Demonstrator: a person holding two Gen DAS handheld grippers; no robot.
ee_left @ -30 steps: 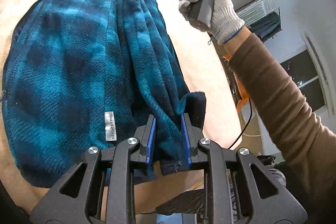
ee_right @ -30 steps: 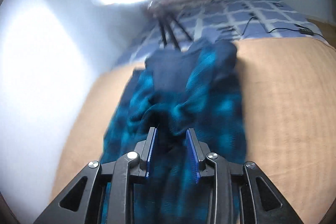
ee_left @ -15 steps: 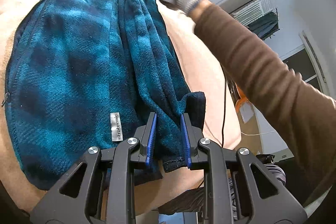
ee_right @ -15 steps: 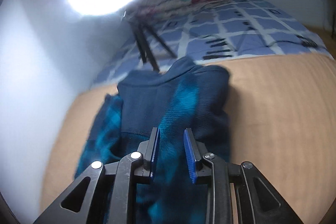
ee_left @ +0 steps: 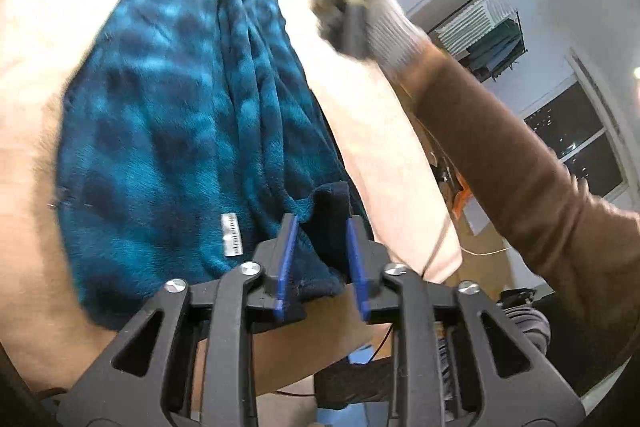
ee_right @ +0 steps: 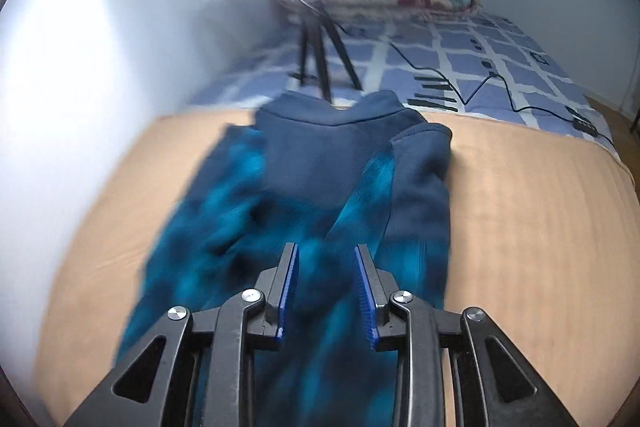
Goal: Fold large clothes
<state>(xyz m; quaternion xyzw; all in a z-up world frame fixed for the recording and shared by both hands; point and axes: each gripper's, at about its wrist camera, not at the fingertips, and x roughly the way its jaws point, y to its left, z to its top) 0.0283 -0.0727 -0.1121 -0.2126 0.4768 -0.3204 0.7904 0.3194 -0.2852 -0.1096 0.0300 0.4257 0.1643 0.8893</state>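
A small grey label [ee_left: 231, 234] sewn on the blue checked fleece garment [ee_left: 160, 131], near its hem, carries dark vertical lettering, too blurred to read. No other writing is legible.

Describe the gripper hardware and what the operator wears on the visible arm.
Both the left gripper and the right gripper have black plastic bodies with triangular cutouts, silver round-head screws at the pivots and blue ribbed pads on two flat fingers. The hand seen from the left wrist wears a light grey knit glove over a brown long sleeve.
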